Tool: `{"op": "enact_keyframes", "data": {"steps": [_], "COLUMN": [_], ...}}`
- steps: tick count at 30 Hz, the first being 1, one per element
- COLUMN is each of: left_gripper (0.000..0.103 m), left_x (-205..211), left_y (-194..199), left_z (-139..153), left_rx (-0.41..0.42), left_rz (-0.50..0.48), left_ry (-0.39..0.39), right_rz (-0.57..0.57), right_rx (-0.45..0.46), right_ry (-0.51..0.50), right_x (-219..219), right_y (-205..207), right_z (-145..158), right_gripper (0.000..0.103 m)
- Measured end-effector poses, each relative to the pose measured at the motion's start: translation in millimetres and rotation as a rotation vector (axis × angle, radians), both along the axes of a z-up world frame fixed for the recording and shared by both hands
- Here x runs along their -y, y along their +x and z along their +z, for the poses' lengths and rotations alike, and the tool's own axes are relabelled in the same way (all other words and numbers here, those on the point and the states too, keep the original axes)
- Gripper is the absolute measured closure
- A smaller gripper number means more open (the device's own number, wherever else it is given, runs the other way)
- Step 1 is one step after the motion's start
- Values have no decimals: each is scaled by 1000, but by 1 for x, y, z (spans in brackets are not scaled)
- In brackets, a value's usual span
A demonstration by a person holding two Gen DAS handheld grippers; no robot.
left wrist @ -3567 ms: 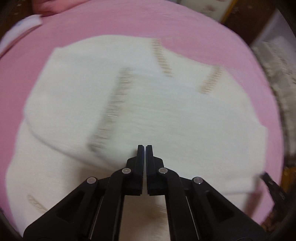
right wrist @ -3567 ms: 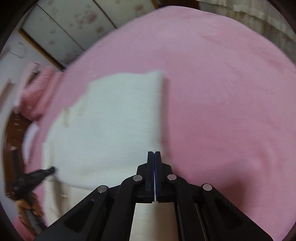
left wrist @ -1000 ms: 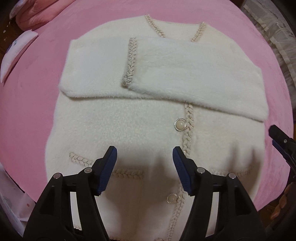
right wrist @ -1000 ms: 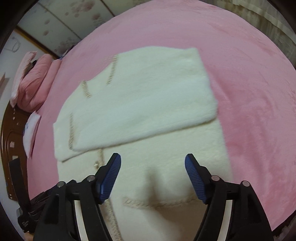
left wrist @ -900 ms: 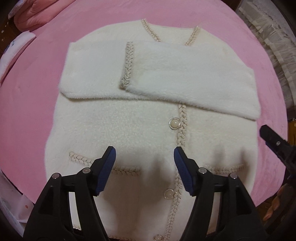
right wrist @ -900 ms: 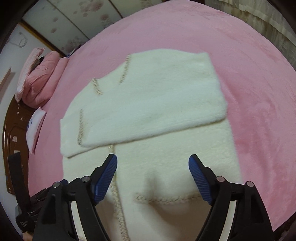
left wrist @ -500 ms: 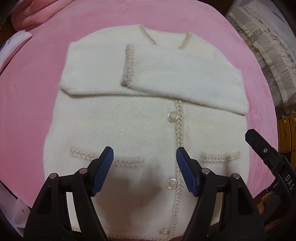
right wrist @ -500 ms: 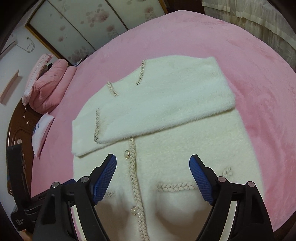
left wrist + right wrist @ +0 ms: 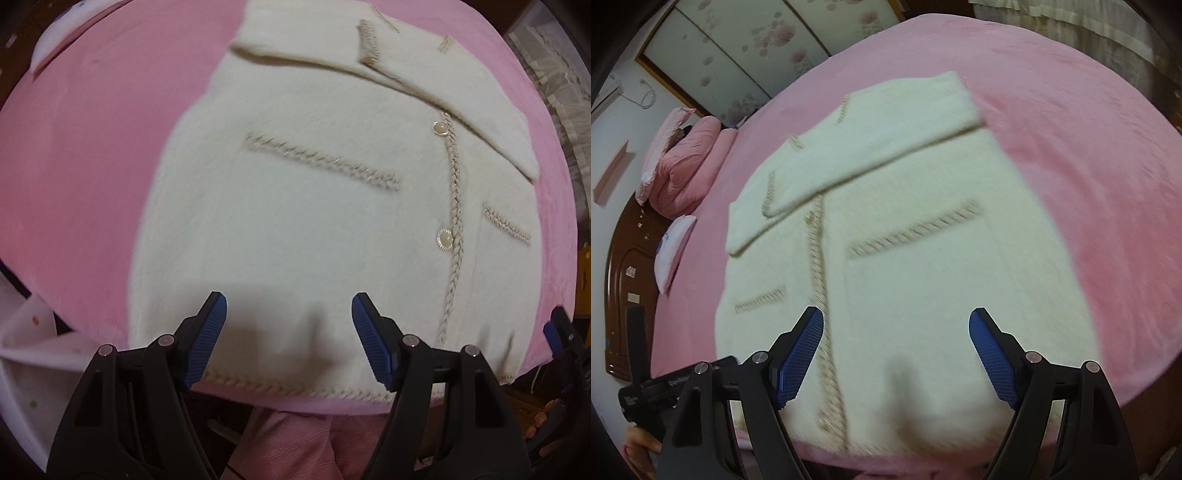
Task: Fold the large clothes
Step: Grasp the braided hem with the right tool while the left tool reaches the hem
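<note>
A cream fleece cardigan (image 9: 295,206) with braided beige trim and pearl buttons lies flat on the pink bed (image 9: 81,147), both sleeves folded across its chest. My left gripper (image 9: 289,314) hangs open over the hem on the left front panel, nothing between its blue pads. In the right wrist view the same cardigan (image 9: 923,266) spreads below my right gripper (image 9: 897,332), which is open above the right front panel near the hem. The left gripper's black body (image 9: 657,387) shows at the lower left of that view.
Pink pillows (image 9: 679,166) and a white pillow (image 9: 674,251) lie by the dark wooden headboard (image 9: 620,280). Wardrobe doors (image 9: 750,48) stand behind the bed. A lace curtain (image 9: 554,85) hangs to the right. The bed's near edge runs just below the hem (image 9: 295,391).
Both grippers have drawn back from the folded sleeves toward the cardigan's hem and the bed's near edge. The left one also shifted left. Both jaws opened slightly wider.
</note>
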State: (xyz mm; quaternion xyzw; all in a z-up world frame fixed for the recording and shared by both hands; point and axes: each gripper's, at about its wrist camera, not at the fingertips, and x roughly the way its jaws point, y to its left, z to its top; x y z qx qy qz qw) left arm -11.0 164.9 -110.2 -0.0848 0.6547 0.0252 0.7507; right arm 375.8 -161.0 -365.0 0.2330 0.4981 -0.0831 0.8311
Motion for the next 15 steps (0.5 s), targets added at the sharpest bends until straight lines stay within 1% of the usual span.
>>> {"op": "enact_keyframes", "data": {"steps": [2, 3, 4, 5, 7, 11, 13, 14, 15], "left_gripper": [35, 35, 35, 35, 35, 35, 35, 35, 35], "left_x": [-16, -21, -28, -35, -50, -87, -104, -110, -117], "left_y": [-17, -24, -30, -37, -48, -67, -72, -73, -75], "left_z": [3, 4, 3, 2, 0, -15, -25, -31, -39], "left_rx": [18, 22, 23, 25, 29, 20, 16, 4, -17], "left_rz": [30, 41, 51, 62, 91, 170, 187, 187, 184], "left_ry": [-49, -54, -53, -50, -50, -65, -57, -55, -68], "right_rz": [-23, -50, -66, -104, -162, -285, -338, -357, -371], "right_rx": [-4, -9, -8, -7, -6, -27, -42, -49, -49], "right_ry": [-18, -25, -24, -11, 21, 56, 84, 102, 119], "right_x": [6, 13, 13, 21, 30, 52, 66, 73, 79], "right_y": [-25, -42, -45, -62, -82, -117, -133, -140, -147], "right_z": [0, 0, -2, -3, -8, -26, -36, -42, -46], "right_gripper": [21, 21, 21, 21, 21, 21, 21, 22, 28]}}
